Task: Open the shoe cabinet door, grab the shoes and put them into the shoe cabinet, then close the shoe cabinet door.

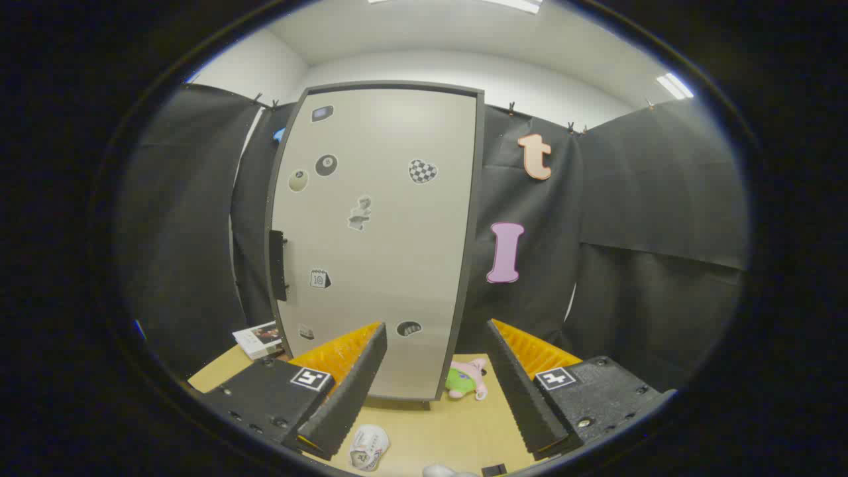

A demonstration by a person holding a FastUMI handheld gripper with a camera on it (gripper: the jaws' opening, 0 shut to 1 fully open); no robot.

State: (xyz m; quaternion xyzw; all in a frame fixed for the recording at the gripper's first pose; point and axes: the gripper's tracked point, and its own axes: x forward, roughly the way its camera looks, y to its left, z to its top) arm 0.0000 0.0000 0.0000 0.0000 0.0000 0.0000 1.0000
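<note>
Gripper [437, 344] held level above a tan table [457, 424], pointing forward at the cabinet [377, 238]. The two fingers are spread wide apart and grip nothing; the gap between them frames the lower part of the cabinet door. Each finger body carries a square marker on its upper face.

The cabinet stands upright on the table, just beyond the fingertips, in front of the black cloth wall. Its door is shut: a flat, pale panel in a dark frame. A dark vertical handle [277, 265] sits on the door's left edge, about halfway up. Stickers are scattered across the panel: two billiard-ball designs [326, 165] near the upper left, a chequered heart [423, 171] toward the upper right, a calendar design [319, 278] lower down near the handle, and several smaller ones too blurred to identify.

A small plush toy [466, 379], pink and green, lies on the table beside the cabinet's lower right corner, between the fingers. A white shoe [368, 447] rests on the table nearer the camera, just beside the left finger's base and below the gap. Part of a second pale object [445, 471] shows close by; what it is cannot be told. A book [260, 339] lies flat on the table left of the cabinet, beyond the left finger.
</note>
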